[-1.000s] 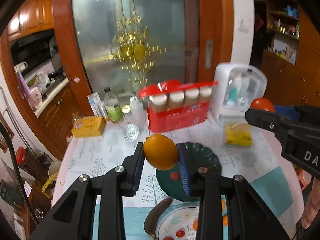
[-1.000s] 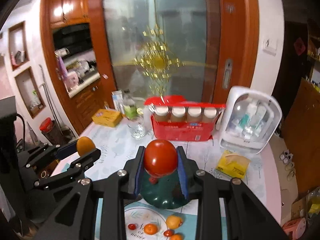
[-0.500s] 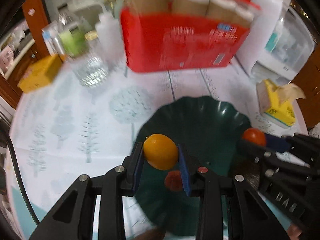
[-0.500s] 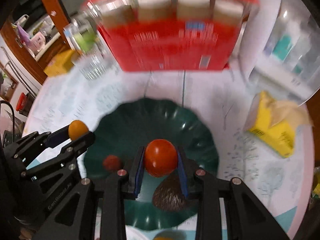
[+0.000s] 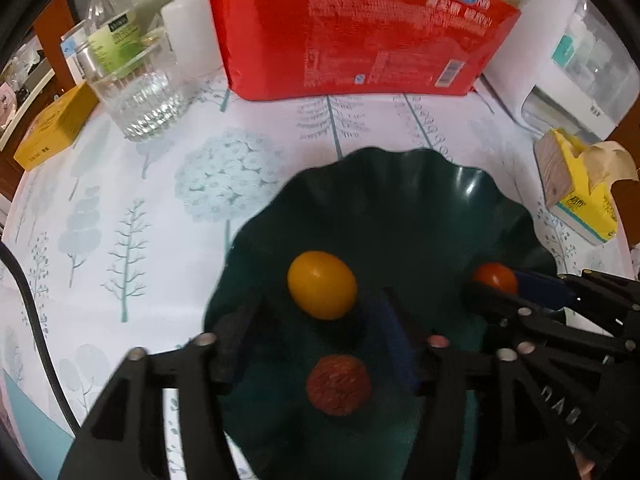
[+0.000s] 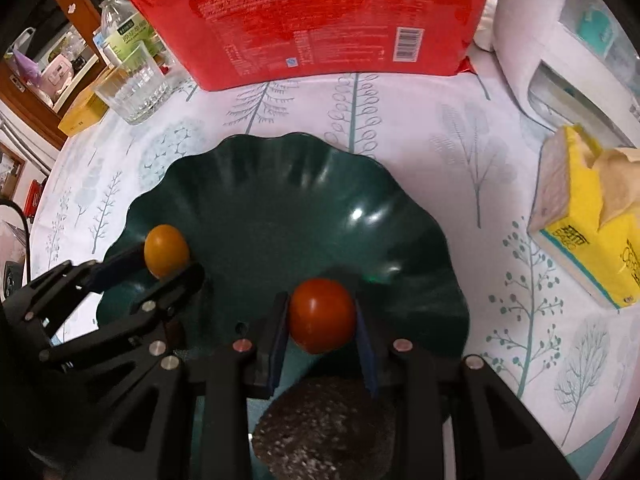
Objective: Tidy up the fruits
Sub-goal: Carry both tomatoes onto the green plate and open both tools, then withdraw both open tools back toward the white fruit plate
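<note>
Your left gripper (image 5: 320,344) has just been opening, orange fruit (image 5: 322,290) loose between its jaws; right gripper (image 6: 322,344) clamps the tomato (image 6: 322,314). Release it low, toward the green bowl's (image 6: 256,184) six o'clock.

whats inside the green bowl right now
Inside the green bowl: an orange fruit, a wrinkled dark red fruit, and a red tomato gripped by the right gripper. Black fingers hide part of the bottom.

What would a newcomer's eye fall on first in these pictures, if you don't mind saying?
Probably the dark green scalloped bowl in the middle of the tree-patterned tablecloth. Over it, the right gripper clamps a red tomato, while the left gripper, whose jaws have just been opening, stands apart from an orange fruit. A big red package stands behind.
</note>
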The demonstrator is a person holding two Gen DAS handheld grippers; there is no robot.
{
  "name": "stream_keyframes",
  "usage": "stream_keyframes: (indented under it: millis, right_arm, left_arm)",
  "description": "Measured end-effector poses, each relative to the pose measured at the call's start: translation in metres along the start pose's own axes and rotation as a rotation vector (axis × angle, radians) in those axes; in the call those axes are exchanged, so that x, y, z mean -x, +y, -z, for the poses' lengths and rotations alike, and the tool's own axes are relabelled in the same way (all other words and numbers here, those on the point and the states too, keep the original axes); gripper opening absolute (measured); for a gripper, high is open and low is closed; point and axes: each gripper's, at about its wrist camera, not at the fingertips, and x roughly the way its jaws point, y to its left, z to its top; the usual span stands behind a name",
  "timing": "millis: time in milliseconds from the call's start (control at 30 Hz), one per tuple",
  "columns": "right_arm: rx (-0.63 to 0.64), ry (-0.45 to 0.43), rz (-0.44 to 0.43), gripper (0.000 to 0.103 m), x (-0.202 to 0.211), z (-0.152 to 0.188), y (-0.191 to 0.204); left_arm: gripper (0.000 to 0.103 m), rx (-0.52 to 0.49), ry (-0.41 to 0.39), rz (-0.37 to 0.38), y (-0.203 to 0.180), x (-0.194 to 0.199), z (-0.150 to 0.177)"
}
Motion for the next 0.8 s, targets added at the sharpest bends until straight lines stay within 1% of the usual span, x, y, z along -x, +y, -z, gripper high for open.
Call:
stream_keyframes:
  millis: [33,67,100,233,300,500,667,800]
  right_arm:
    - [0.0,-0.004,-0.002,0.032,0.003,0.001,-0.001]
    - [-0.001,-0.008,-0.006,0.033,0.008,0.001,-0.003]
    - [-0.004,-0.01,-0.011,0.033,0.012,0.002,-0.005]
    - [-0.012,-0.04,-0.051,0.034,0.033,0.006,-0.005]
    - [-0.013,-0.066,-0.049,0.034,0.048,0.011,-0.002]
    - [0.01,-0.124,-0.049,0.034,0.098,0.031,0.013]
    - [0.05,-0.197,-0.033,0.034,0.152,0.06,0.023]
    - [0.076,-0.26,-0.036,0.034,0.193,0.086,0.029]
  left_arm:
    - [0.071,0.001,-0.009,0.005,0.004,0.007,0.001]
    - [0.078,0.003,-0.018,0.006,0.005,0.012,0.002]
    - [0.079,0.004,-0.028,0.005,0.007,0.019,0.004]
    - [0.079,0.002,-0.061,0.003,0.009,0.049,0.012]
    - [0.079,-0.004,-0.074,-0.002,0.01,0.064,0.017]
    - [0.079,-0.047,-0.153,-0.034,0.011,0.133,0.04]
    - [0.08,-0.064,-0.218,-0.056,0.009,0.189,0.062]
    - [0.082,-0.071,-0.27,-0.055,0.008,0.231,0.086]
